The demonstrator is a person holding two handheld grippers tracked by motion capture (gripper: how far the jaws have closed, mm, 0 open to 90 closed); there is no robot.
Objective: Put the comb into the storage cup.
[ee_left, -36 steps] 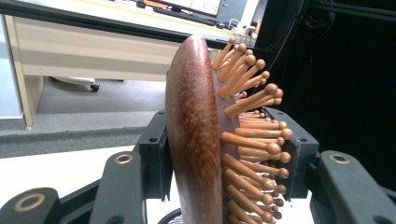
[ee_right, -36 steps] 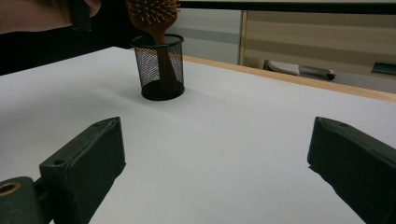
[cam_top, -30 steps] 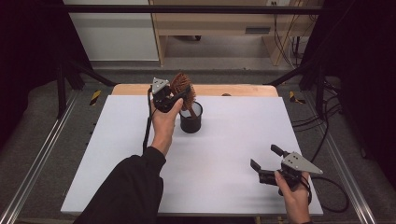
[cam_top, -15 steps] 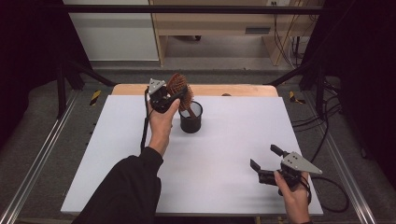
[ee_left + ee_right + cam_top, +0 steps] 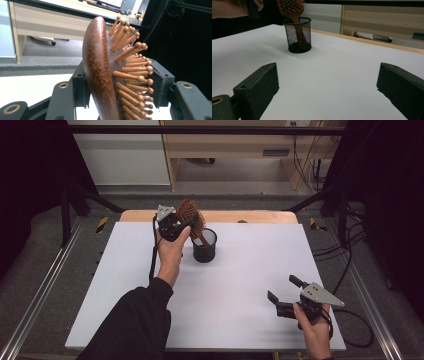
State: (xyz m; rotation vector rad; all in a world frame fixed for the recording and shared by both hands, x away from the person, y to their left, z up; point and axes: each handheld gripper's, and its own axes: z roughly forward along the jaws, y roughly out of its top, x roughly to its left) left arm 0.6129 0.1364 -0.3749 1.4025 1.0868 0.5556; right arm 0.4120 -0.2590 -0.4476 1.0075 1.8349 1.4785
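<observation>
Your left tool point(image 5: 176, 224) gripped the brush point(image 5: 190, 215) by its head: in the left gripper view the wooden back point(image 5: 96, 67) lay against one jaw and the pin tips point(image 5: 149, 81) met the other, so the jaws stood about half apart and pressed on it. The handle already stood inside the mesh cup point(image 5: 204, 246), which sat at the far middle of the worktop point(image 5: 250, 270); the right gripper view showed the handle point(image 5: 299, 35) running down through the mesh, and its end seemed to rest at or near the bottom, though the mesh made that hard to settle. The head stuck out above the rim, leaning toward your left hand.

So the placing looked nearly finished. What was left, by my reading, was to let go of the head so that the brush leaned on the rim by itself, and to draw the left tool clear without tipping the light cup.

Your right tool point(image 5: 283, 296) hung low over the near right part of the worktop, jaws wide apart with nothing between them, well away from the cup.
</observation>
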